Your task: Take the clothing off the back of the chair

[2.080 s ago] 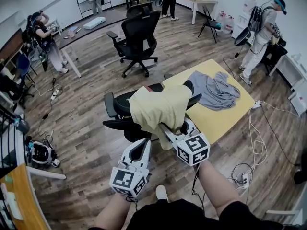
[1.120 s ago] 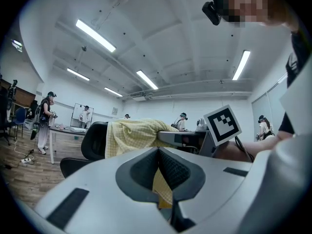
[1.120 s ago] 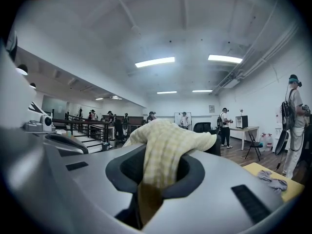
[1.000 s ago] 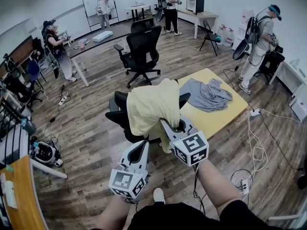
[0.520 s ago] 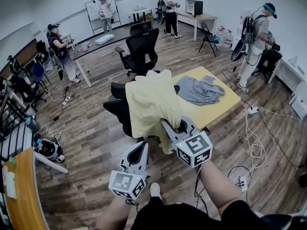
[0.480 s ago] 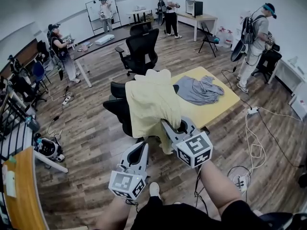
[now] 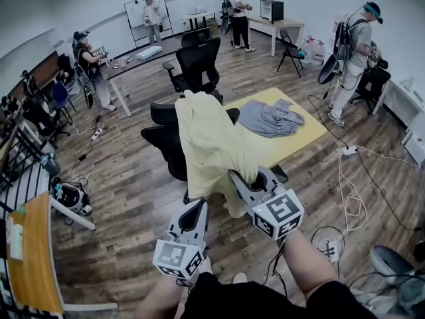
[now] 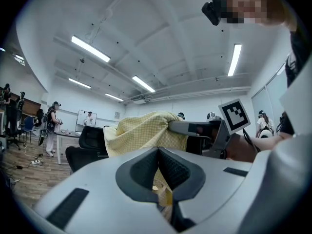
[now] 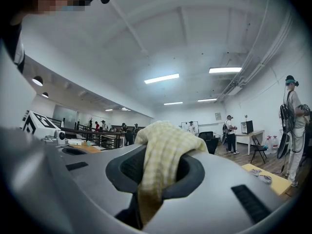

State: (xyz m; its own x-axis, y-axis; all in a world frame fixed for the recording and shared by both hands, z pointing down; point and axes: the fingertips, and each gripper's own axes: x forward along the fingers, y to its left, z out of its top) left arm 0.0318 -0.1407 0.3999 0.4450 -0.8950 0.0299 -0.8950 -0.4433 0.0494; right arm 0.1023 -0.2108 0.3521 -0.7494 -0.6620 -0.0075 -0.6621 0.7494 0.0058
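Note:
A pale yellow garment (image 7: 209, 145) hangs in the air in front of a black office chair (image 7: 163, 145). My right gripper (image 7: 240, 175) is shut on a bunch of the yellow cloth (image 9: 161, 155), which spills out over its jaws. Lower left, my left gripper (image 7: 198, 205) is shut on a small fold of the same yellow garment (image 8: 165, 197). In the left gripper view the yellow garment (image 8: 144, 133) stretches from the right gripper (image 8: 178, 127) towards the chair (image 8: 90, 143). Whether the cloth still touches the chair's back I cannot tell.
A grey garment (image 7: 269, 118) lies on a low yellow table (image 7: 302, 138) right of the chair. A second black chair (image 7: 199, 62) stands behind. Several people stand around the room. Cables (image 7: 352, 161) run over the wooden floor at right; a desk (image 7: 26, 258) is at left.
The yellow garment has come up off the chair's back and moved towards me with both grippers. The chair and yellow table now lie farther from the grippers.

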